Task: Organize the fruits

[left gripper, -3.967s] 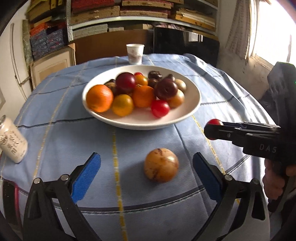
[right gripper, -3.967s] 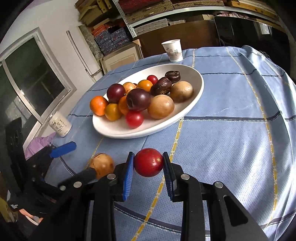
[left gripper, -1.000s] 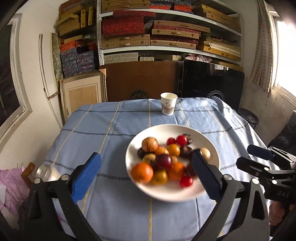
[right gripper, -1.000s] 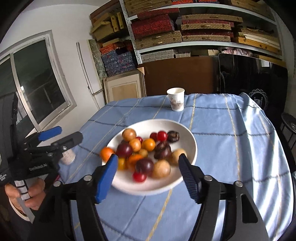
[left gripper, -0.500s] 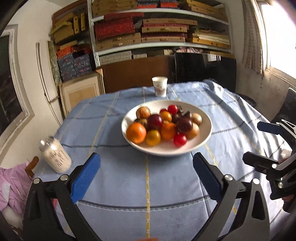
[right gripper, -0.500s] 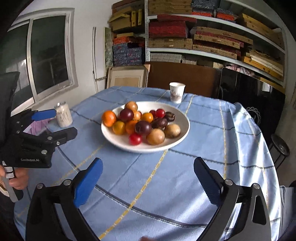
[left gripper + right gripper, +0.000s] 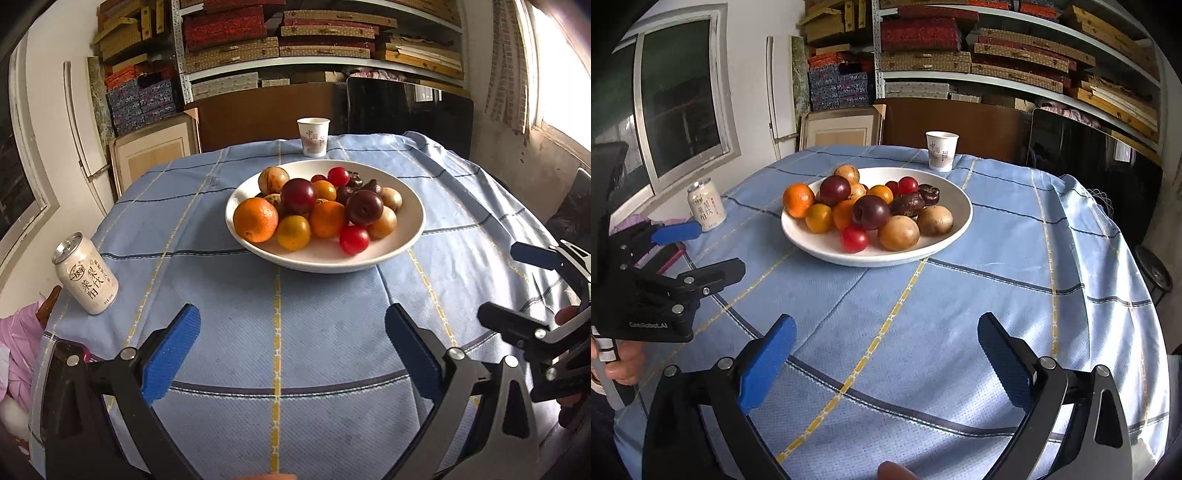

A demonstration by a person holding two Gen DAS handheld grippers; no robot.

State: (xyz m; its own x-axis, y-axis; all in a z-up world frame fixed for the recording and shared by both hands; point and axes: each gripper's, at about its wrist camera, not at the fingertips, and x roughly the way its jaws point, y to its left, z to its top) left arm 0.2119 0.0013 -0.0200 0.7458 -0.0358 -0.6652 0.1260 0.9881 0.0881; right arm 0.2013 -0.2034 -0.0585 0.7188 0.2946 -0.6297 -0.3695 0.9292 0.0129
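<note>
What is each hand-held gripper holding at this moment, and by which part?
Nothing: the left hand-held gripper and right hand-held gripper are both open and empty.

Oranges, dark plums, red cherry tomatoes, tan round fruits and dark dates (image 7: pixel 911 202) are heaped in a white bowl (image 7: pixel 410 242) at upper centre of the frame.

White bowl (image 7: pixel 406 236) of orange, red and maroon fruits (image 7: pixel 317 210) on a pale-blue tablecloth (image 7: pixel 221 280) (yellow and navy checks).
</note>
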